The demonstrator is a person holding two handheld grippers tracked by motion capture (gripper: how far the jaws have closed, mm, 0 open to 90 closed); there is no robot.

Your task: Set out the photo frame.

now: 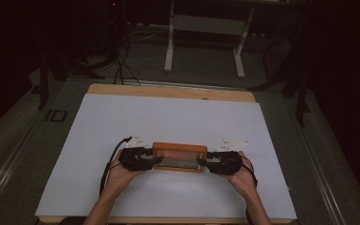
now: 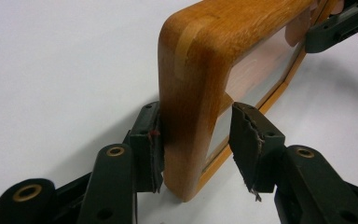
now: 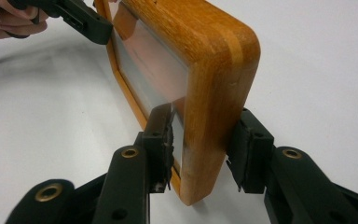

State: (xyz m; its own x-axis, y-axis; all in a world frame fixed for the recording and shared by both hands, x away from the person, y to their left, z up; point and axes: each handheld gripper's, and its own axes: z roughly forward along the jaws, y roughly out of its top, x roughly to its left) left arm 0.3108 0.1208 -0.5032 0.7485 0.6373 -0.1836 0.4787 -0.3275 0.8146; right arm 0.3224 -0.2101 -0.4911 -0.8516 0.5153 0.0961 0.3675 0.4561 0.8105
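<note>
A wooden picture frame (image 1: 178,157) with a grey glass panel stands on its long edge on the white table sheet (image 1: 168,117). My left gripper (image 1: 145,159) straddles its left end. In the left gripper view the left gripper (image 2: 196,140) has one pad against the frame's (image 2: 191,93) back, while the other pad (image 2: 244,140) stands a small gap off the glass side, so it is open. At the other end my right gripper (image 1: 213,161) holds on. In the right gripper view the right gripper (image 3: 200,140) is shut on the frame (image 3: 209,93), one pad on each face.
A hand holds each gripper near the table's front edge (image 1: 168,219). The wooden table edge (image 1: 168,91) shows at the back. Beyond it on the dim floor stand a white desk frame (image 1: 206,42) and some cables (image 1: 122,65).
</note>
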